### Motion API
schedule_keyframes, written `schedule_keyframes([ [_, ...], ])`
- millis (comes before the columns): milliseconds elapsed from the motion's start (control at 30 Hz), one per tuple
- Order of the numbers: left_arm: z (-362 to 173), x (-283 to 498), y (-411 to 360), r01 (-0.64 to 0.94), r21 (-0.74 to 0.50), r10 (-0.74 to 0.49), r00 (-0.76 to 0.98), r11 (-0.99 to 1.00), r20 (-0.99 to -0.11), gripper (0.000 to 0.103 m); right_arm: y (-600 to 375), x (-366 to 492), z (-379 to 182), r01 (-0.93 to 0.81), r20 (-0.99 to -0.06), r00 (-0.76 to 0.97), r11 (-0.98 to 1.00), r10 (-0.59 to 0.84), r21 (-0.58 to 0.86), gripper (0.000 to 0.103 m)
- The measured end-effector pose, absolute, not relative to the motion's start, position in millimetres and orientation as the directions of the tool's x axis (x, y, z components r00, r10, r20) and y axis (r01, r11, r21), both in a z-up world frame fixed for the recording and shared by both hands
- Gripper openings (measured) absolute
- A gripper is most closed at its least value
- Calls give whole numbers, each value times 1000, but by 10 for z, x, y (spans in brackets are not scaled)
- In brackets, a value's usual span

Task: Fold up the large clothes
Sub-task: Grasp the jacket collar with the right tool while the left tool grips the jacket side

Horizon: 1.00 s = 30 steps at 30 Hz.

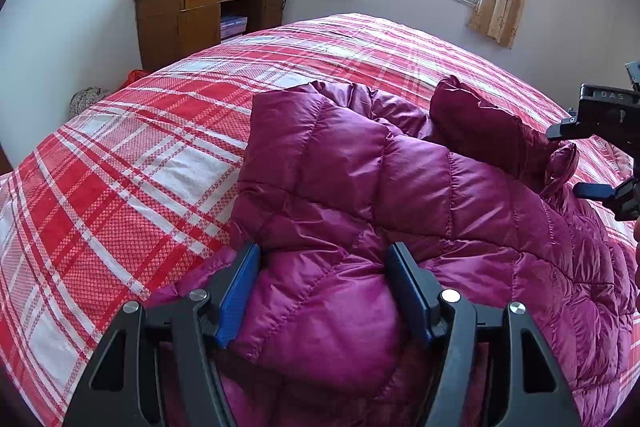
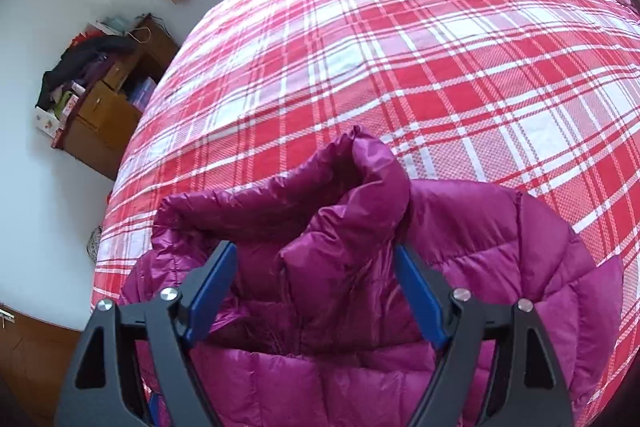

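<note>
On the left, our left gripper (image 1: 324, 291) points down at the near edge of the magenta down jacket (image 1: 400, 187), which lies rumpled on the red plaid bedspread (image 1: 120, 167). A puffy roll of quilting bulges between its blue pads (image 1: 238, 299); the fingers stand fairly wide, and we cannot tell whether they pinch the fabric or only straddle it. We judge it wise to keep this side anchored and low, so that the slippery shell does not slide.

Further right, a sleeve (image 1: 492, 131) is folded across the body. Our right gripper (image 2: 316, 291) hovers above the collar (image 2: 360, 163) with its fingers spread wide and nothing held. For the next fold we want it to take a flat edge, not a loose puff, and carry it over evenly.
</note>
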<state>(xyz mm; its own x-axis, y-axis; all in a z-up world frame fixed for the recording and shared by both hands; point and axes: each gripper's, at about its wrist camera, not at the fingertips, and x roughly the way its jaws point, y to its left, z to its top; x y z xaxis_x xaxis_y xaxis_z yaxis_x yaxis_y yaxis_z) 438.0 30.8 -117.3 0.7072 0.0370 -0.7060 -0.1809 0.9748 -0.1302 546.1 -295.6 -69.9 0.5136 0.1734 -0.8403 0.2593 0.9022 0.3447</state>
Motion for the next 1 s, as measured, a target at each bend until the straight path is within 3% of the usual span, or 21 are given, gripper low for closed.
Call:
schedule_keyframes([
  [67, -1170, 4369, 307, -180, -133, 35, 708, 975, -706, 66, -3019, 5379, -711, 261, -841, 517, 907, 159, 332, 59],
  [233, -1169, 4369, 304, -180, -130, 36, 707, 975, -707, 67, -3103, 5139, -740, 223, -837, 522, 921, 164, 319, 22],
  [400, -1172, 4377, 304, -180, -133, 33, 704, 975, -709, 67, -3178, 4951, -1077, 265, -859, 498, 922, 120, 283, 22],
  [500, -1159, 4380, 300, -174, -133, 28, 703, 976, -710, 68, -3191, 4819, -1167, 223, -806, 581, 930, 113, 291, 17],
  [567, -1123, 4370, 318, -165, -150, 10, 707, 975, -707, 68, -3064, 4701, -1185, 171, -762, 646, 964, 47, 204, 17],
  [767, -587, 4491, 277, -60, -275, -142, 742, 959, -655, 68, -3090, 4630, -1157, 168, -732, 680, 962, 45, 214, 20],
  [833, -398, 4696, 160, -25, -305, -188, 739, 952, -647, 72, -3105, 4640, -1160, 167, -728, 684, 960, 52, 225, 20],
  [933, -332, 5116, -108, 18, -296, -225, 695, 955, -683, 74, -3095, 4644, -1162, 165, -723, 689, 960, 51, 225, 21],
  [1000, -458, 5401, -279, -13, -245, -178, 650, 969, -739, 74, -3105, 4628, -1161, 165, -719, 692, 958, 56, 234, 21],
])
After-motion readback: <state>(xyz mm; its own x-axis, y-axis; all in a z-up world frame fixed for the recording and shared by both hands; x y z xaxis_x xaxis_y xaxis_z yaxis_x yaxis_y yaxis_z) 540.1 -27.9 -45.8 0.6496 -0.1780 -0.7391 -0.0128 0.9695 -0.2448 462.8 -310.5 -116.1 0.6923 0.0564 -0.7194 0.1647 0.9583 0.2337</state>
